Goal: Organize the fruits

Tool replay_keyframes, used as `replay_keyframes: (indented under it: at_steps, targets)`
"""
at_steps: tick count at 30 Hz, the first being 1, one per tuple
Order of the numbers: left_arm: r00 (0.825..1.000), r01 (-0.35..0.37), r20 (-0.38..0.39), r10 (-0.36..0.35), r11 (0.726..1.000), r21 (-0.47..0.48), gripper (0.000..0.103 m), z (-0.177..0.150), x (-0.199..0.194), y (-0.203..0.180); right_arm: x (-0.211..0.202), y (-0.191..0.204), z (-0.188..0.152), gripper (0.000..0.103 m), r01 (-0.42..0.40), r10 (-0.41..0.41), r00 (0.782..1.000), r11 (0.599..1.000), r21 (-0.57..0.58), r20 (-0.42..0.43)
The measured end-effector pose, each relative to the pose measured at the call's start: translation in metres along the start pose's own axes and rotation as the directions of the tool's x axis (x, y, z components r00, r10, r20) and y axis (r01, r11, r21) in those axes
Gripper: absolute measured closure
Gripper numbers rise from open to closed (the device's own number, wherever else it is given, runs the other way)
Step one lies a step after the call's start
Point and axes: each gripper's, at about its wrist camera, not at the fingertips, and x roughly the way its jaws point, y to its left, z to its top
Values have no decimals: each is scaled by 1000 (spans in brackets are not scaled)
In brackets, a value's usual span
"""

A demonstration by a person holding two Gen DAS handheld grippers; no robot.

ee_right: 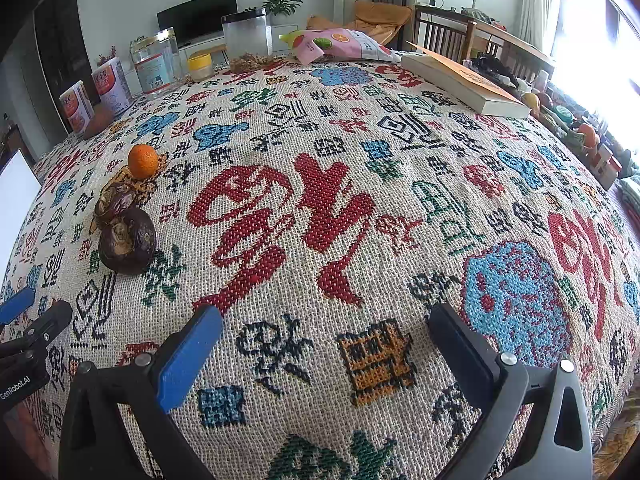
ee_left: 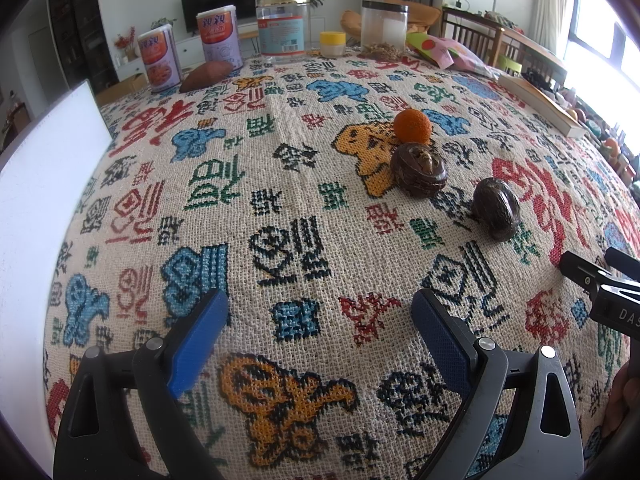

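Your worktop wears a coarse woven cloth [ee_left: 280, 208], matt and rough. The orange [ee_left: 412, 127] looks pebbled and dull; the two dark fruits [ee_left: 418, 170] shine smooth. Far-edge jars [ee_left: 283, 28] are clear glossy plastic.

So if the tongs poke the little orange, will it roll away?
Probably a bit: the orange looks round and rests loose on the woven cloth. The rough weave might slow it. Its skin looks bumpy, so likely not slippery.

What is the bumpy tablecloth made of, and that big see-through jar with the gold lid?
The tablecloth looks like coarse woven fabric: you can see the chunky threads forming the colored patterns. The jar looks like clear plastic, perhaps glass, with a shiny, metal-looking lid.
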Motion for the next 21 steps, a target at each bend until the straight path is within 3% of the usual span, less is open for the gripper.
replay_keyframes:
  at_steps: [6,9,12,16,21]
  targets:
    - [997,72,-26,-72,997,4,7,4,0,7,0,0,0,0,0,0,1000,1000,0,0]
    - [973,211,-74,-219,972,-106,8,23,-4,20,0,0,0,0,0,0,1000,1000,0,0]
    - [952,293,-30,-304,937,-188,8,53,-9,19,0,0,0,0,1,-1,1000,1000,-1,0]
    - [959,264,-61,-276,952,-157,9,92,15,-2,0,0,0,0,1,-1,1000,1000,-1,0]
    - [969,214,-106,-222,974,-80,10,104,44,-33,0,0,0,0,1,-1,1000,1000,-1,0]
